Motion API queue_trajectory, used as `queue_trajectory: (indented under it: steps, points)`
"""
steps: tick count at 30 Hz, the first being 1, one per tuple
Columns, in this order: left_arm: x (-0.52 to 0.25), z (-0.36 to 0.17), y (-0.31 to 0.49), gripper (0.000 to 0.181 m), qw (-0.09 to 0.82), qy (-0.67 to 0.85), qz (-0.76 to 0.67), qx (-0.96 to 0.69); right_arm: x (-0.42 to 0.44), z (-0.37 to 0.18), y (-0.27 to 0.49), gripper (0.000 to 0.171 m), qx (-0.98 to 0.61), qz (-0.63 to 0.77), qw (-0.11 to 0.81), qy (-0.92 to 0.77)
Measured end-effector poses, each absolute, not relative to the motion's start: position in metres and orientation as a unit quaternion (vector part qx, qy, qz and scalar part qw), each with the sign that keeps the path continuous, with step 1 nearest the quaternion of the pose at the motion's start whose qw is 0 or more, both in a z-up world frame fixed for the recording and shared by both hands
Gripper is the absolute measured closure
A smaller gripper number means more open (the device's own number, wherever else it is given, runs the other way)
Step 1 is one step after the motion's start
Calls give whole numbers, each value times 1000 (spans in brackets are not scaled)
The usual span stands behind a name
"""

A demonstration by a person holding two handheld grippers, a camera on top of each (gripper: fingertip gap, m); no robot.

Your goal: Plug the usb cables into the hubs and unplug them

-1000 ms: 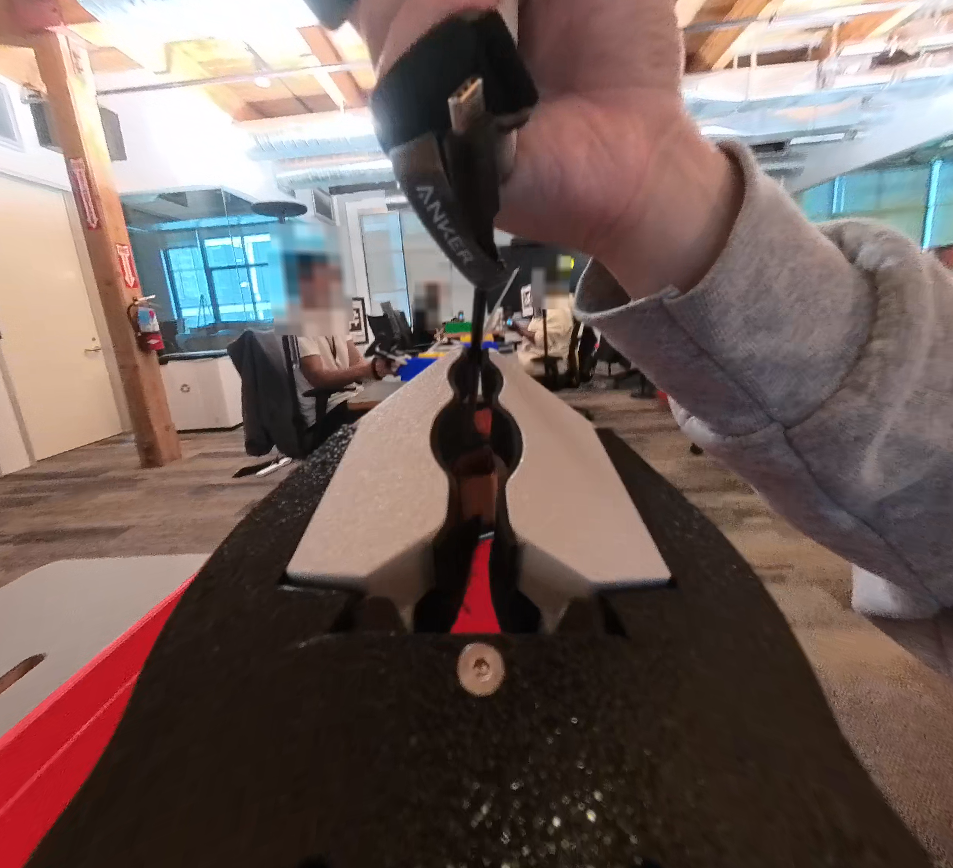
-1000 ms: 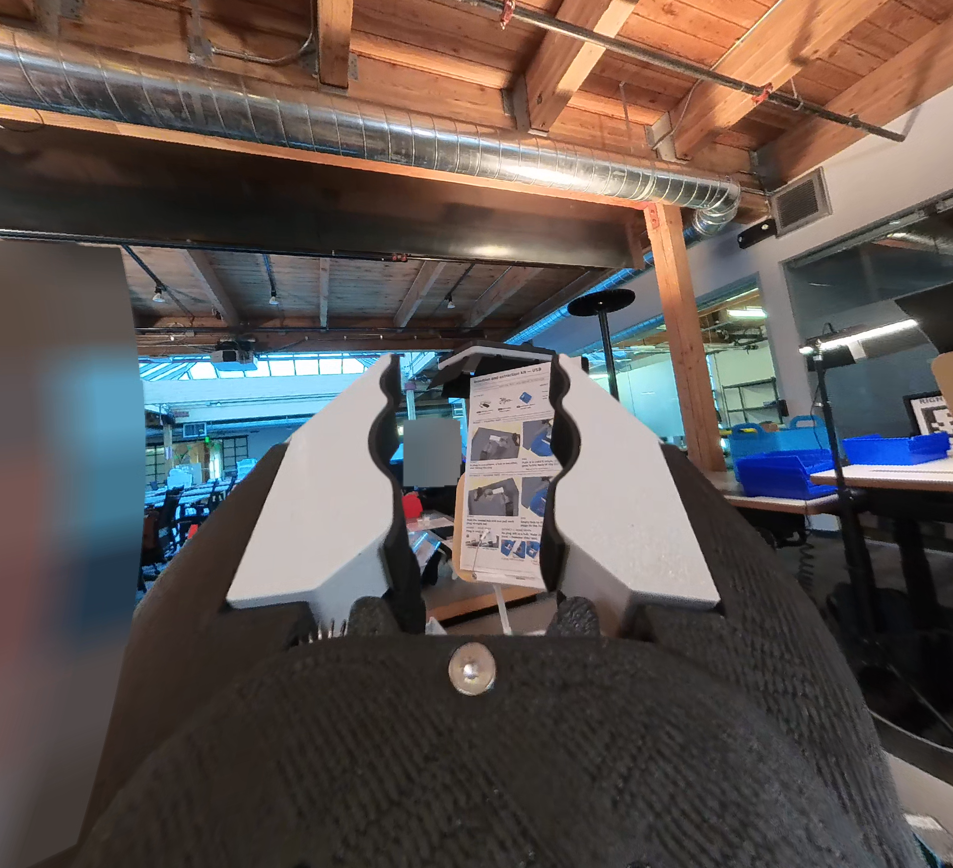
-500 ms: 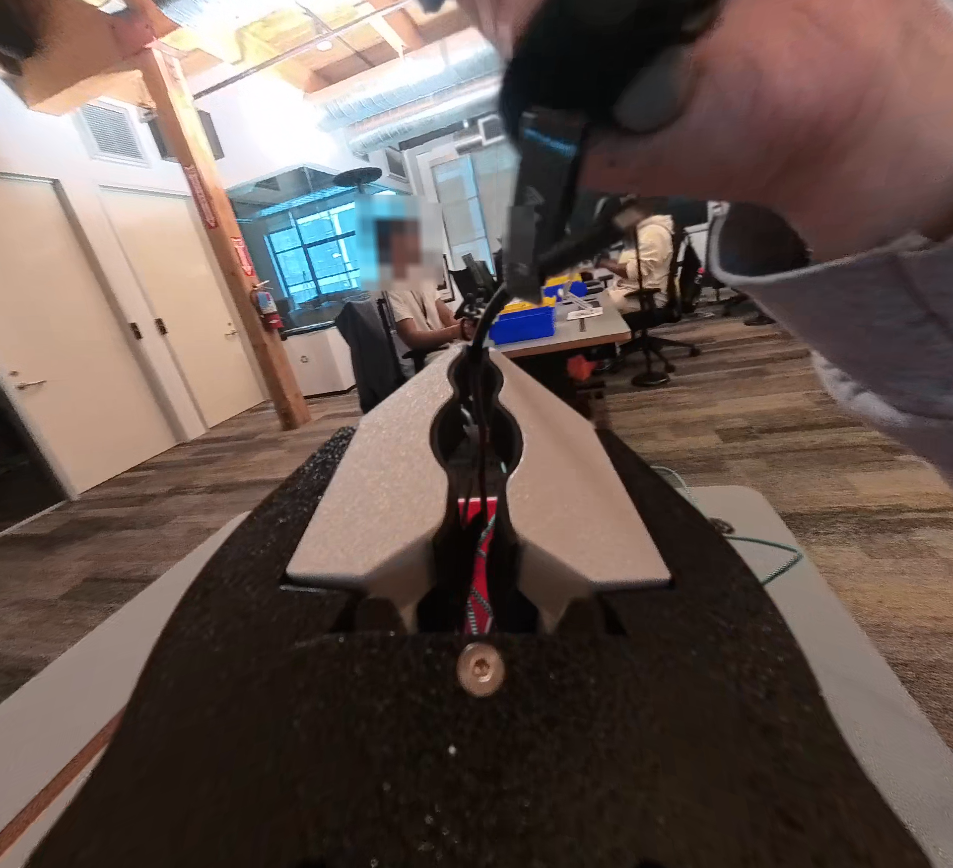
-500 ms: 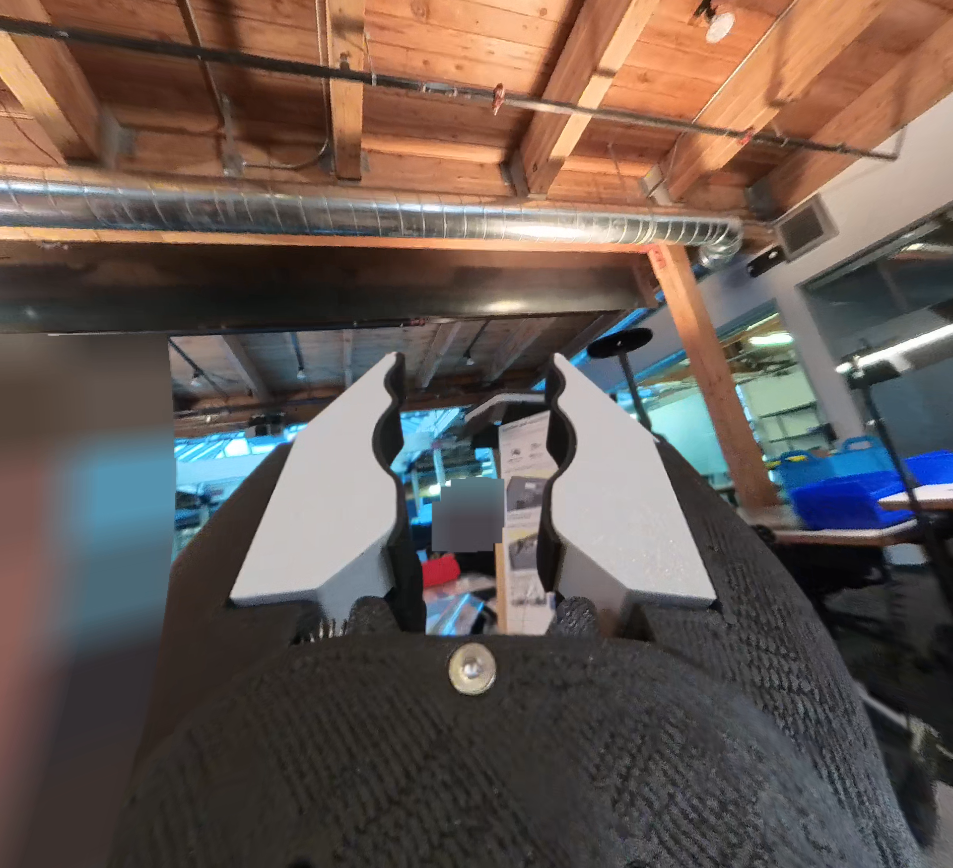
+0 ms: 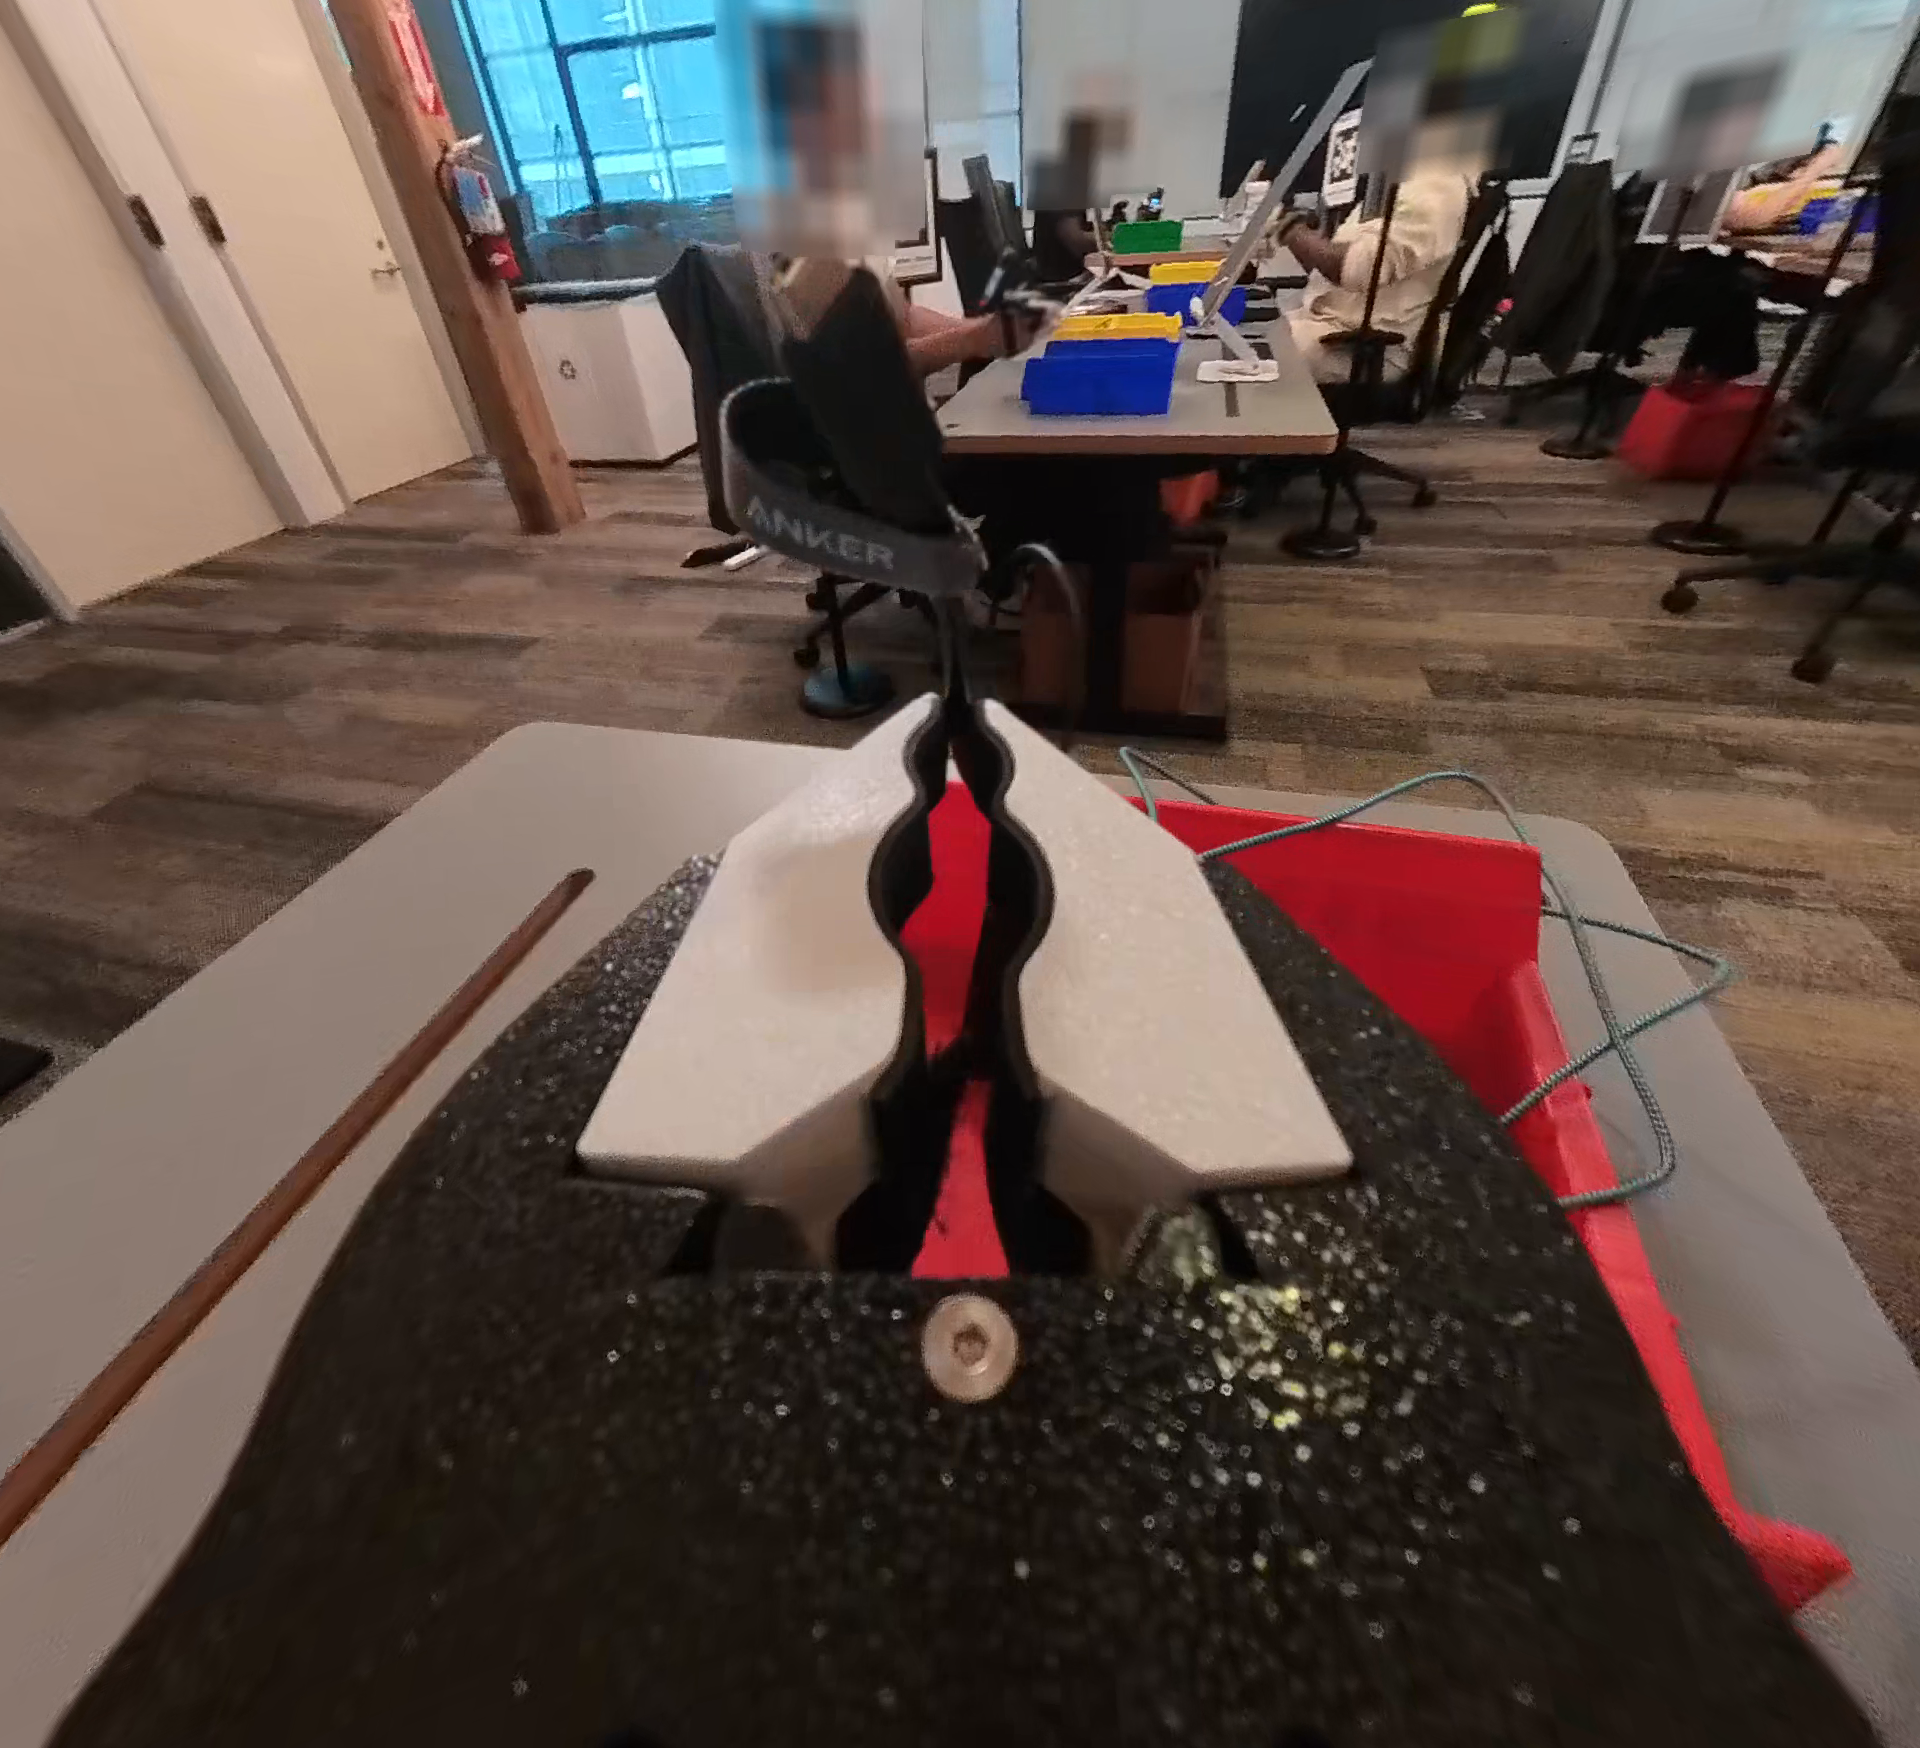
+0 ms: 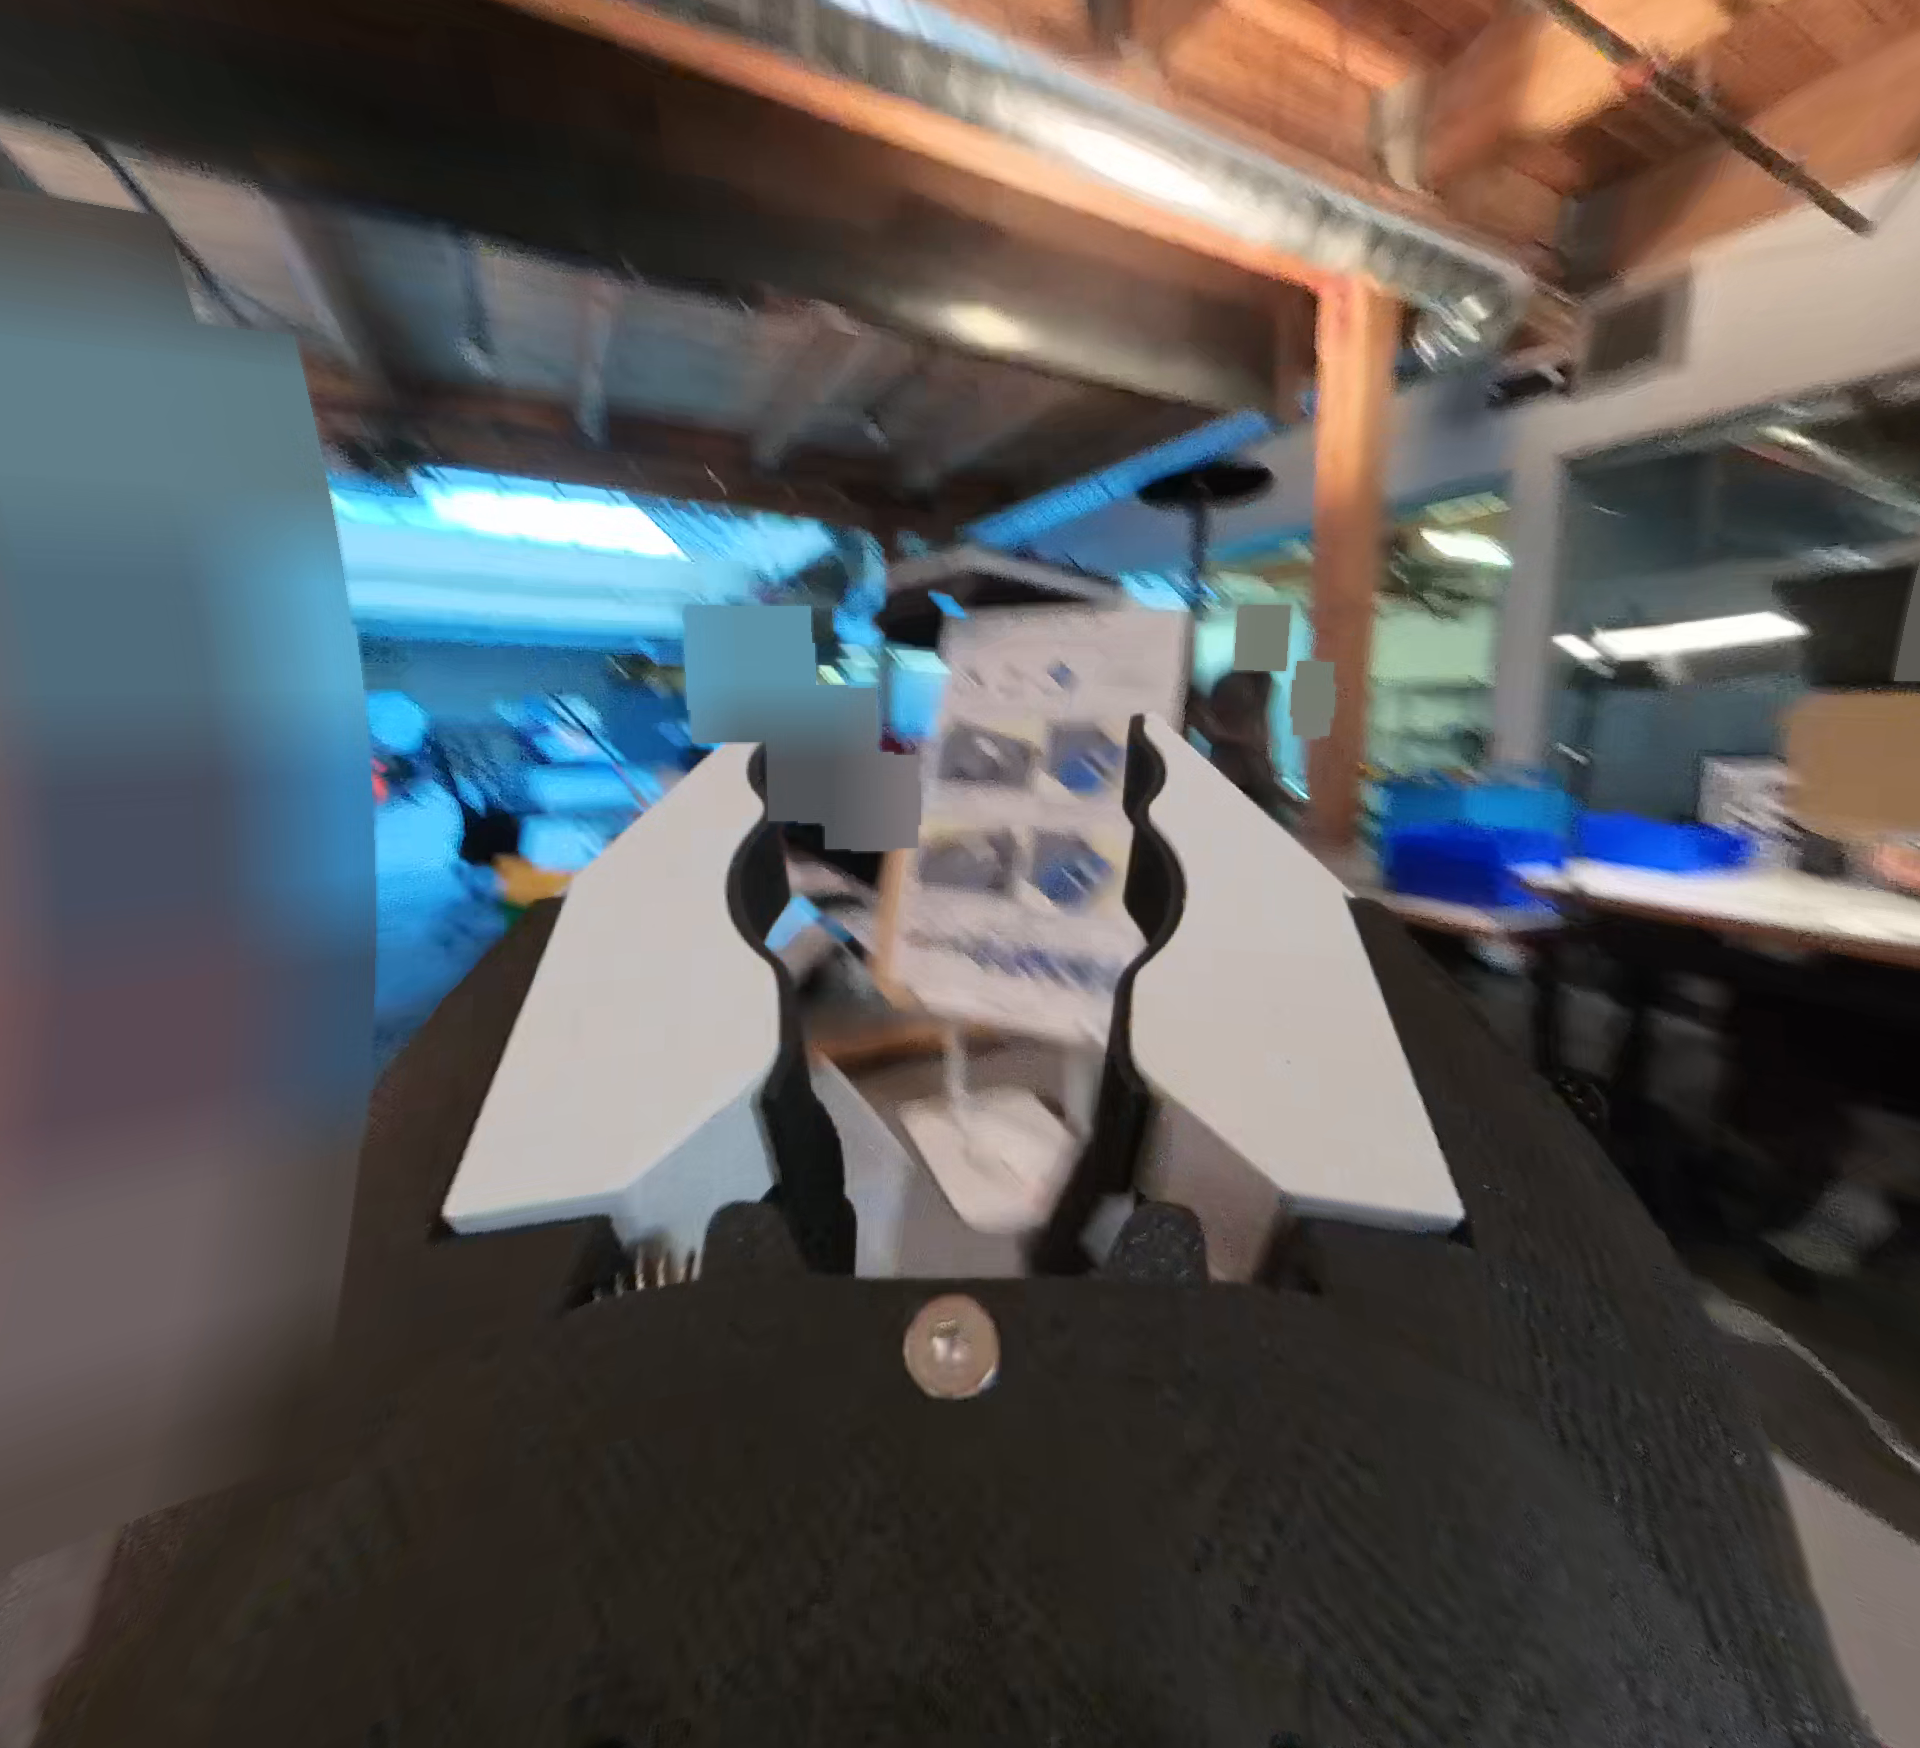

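My left gripper (image 5: pixel 961 711) is shut on a thin black cable (image 5: pixel 982 919) that runs down between the fingers. Just beyond the tips the cable leads up to a dark hub (image 5: pixel 862 410) wrapped with a grey strap (image 5: pixel 831 540), held in the air over the table's far edge. My right gripper (image 6: pixel 945 742) is open and empty. It points up into the room, and its view is blurred by motion. No hub or cable shows in the right wrist view.
A red bin (image 5: pixel 1403 919) lies on the grey table (image 5: pixel 312 1023) under and right of the left gripper. A green braided cable (image 5: pixel 1600 1002) loops over the bin's rim. A long slot (image 5: pixel 312 1158) crosses the table at left. Desks, chairs and seated people lie beyond.
The hand that held the hub above the left gripper has gone from view. The left gripper has tilted down toward the table and red bin. The right gripper's view has swung downward, its jaws slightly wider.
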State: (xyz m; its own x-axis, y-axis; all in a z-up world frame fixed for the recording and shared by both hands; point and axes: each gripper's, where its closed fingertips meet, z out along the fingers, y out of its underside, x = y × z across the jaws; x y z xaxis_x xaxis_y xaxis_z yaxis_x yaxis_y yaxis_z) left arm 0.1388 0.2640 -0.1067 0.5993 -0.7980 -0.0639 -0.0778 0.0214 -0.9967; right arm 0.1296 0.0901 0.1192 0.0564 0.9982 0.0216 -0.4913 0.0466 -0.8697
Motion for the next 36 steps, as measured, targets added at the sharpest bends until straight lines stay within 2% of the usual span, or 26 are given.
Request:
queue_trajectory:
  steps: [1,3,5,8,11,15,16,18,19,21,22,25,28,31,33,36]
  points:
    - [138,-104,260,181,632,354,-286,-627,127,105,104,108,-399,537,643,-371]
    - [138,-103,249,181,629,379,-294,-612,126,66,144,111,-495,396,655,-411]
    - [141,-98,233,181,634,402,-322,-577,131,25,178,112,-573,284,626,-446]
    - [136,-88,215,181,638,398,-378,-539,129,-36,194,112,-642,233,527,-506]
    - [127,-83,205,181,634,385,-429,-516,130,-87,205,118,-662,165,470,-560]
    - [118,-82,198,181,627,376,-460,-504,119,-115,212,148,-636,102,464,-609]
    - [116,-81,195,181,626,372,-468,-501,116,-117,213,163,-627,91,463,-619]
    - [110,-82,192,179,622,365,-474,-505,114,-116,212,170,-612,69,461,-639]
    - [106,-85,191,173,615,363,-473,-516,115,-116,214,170,-610,51,456,-646]
    - [89,-99,201,134,609,328,-440,-573,127,-114,226,170,-611,-11,443,-656]
    - [76,-108,205,130,612,312,-413,-598,136,-112,235,171,-614,-54,434,-657]
    - [34,-125,207,117,633,282,-337,-638,169,-112,266,171,-621,-197,378,-658]
    - [-3,-130,199,117,640,257,-303,-657,192,-119,285,169,-647,-264,307,-646]
    - [-39,-132,189,117,649,228,-266,-675,199,-116,292,121,-684,-276,279,-615]
    - [-65,-134,180,118,656,206,-230,-689,202,-98,294,113,-698,-291,299,-581]
    - [-103,-139,163,120,663,172,-185,-705,198,-72,291,113,-712,-292,348,-535]
